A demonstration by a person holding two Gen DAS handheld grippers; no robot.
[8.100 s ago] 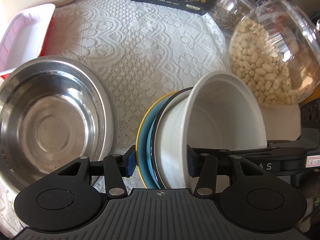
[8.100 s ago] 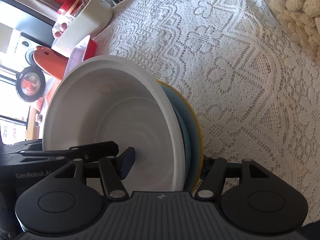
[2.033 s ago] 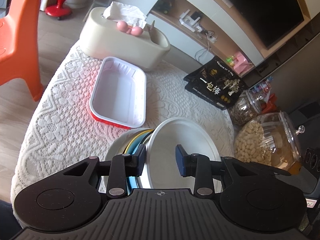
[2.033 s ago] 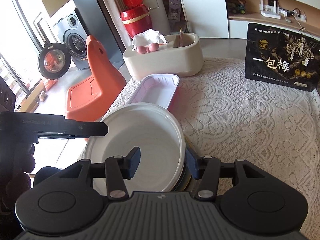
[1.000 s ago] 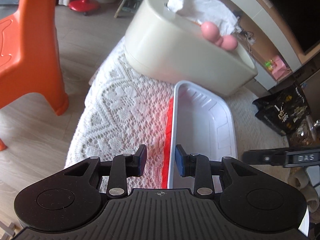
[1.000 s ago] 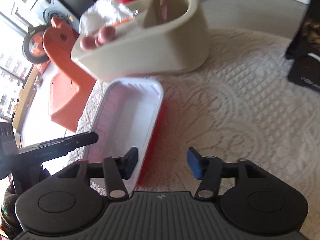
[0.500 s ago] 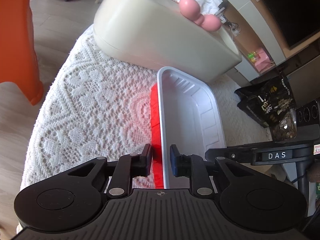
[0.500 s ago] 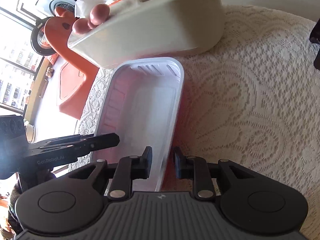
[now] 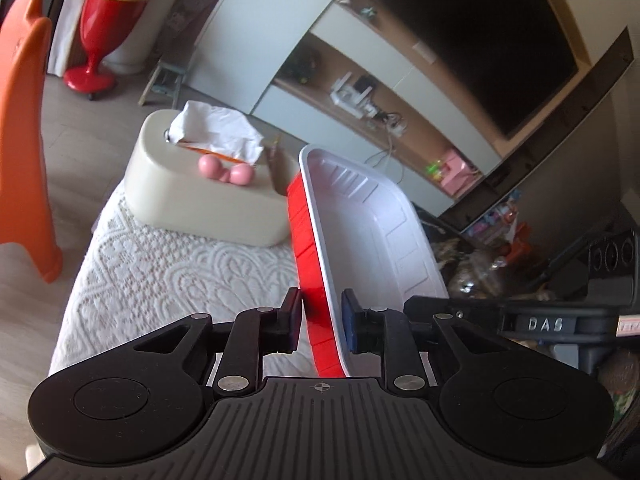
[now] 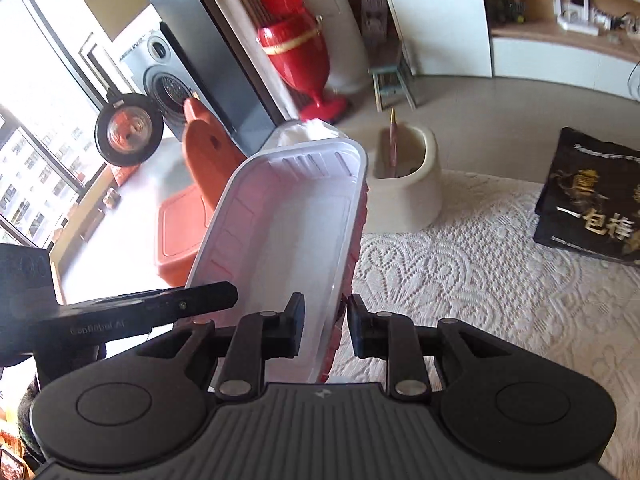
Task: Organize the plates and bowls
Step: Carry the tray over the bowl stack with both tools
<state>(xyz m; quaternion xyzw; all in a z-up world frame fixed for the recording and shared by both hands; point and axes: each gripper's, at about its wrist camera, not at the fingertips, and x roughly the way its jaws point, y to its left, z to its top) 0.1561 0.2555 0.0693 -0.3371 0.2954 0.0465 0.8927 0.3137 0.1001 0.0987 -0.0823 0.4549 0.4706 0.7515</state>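
A rectangular tray, white inside and red outside (image 9: 360, 236), is held between both grippers, lifted and tilted above the lace-covered table. My left gripper (image 9: 320, 322) is shut on the tray's left long rim. My right gripper (image 10: 325, 326) is shut on the tray's right long rim (image 10: 348, 248). Each gripper shows in the other's view: the right one (image 9: 520, 320) beyond the tray, the left one (image 10: 140, 308) at the left. The stack of plates and bowls is out of view.
A cream tissue box (image 9: 200, 196) with pink balls stands at the table's far end, also in the right wrist view (image 10: 408, 184). A black snack bag (image 10: 592, 208) lies at the right. An orange chair (image 9: 24, 140) stands left of the table. Jars (image 9: 472, 272) are behind the tray.
Both grippers closed on the tray's long rims and have raised it off the table; the views now tilt up toward the room.
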